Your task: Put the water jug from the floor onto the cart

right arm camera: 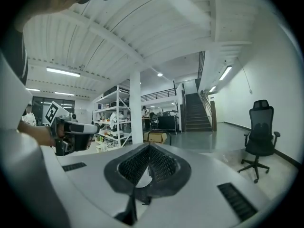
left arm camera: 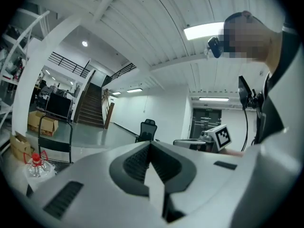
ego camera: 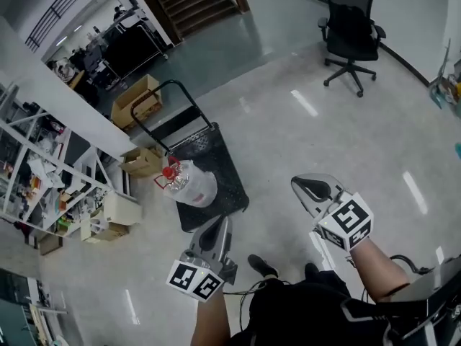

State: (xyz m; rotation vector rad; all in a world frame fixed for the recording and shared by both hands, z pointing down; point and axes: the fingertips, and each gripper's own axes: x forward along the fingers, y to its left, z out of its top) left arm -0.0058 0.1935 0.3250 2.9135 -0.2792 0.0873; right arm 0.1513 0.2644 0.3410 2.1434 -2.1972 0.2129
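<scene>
The water jug (ego camera: 193,184), clear with a red cap, rested on the black deck of the cart (ego camera: 225,170), at the deck's left edge. From the steep head view it appeared to lie on its side with the cap pointing toward the cardboard boxes (ego camera: 141,161); the exact tilt could not be confirmed. The cart stood on the glossy floor (ego camera: 324,125), with its tubular handle on the far side.

The left gripper (ego camera: 221,223) was held in front of the person, just short of the cart's near end. In the left gripper view its jaws met along their full length with nothing between them. The right gripper (ego camera: 303,184) was held to the right, well apart from the cart. Its jaws were likewise pressed together and empty. Neither gripper touched the jug.

An office chair (ego camera: 350,33) stood far across the floor, and shelving (ego camera: 43,175) lined the left side.
</scene>
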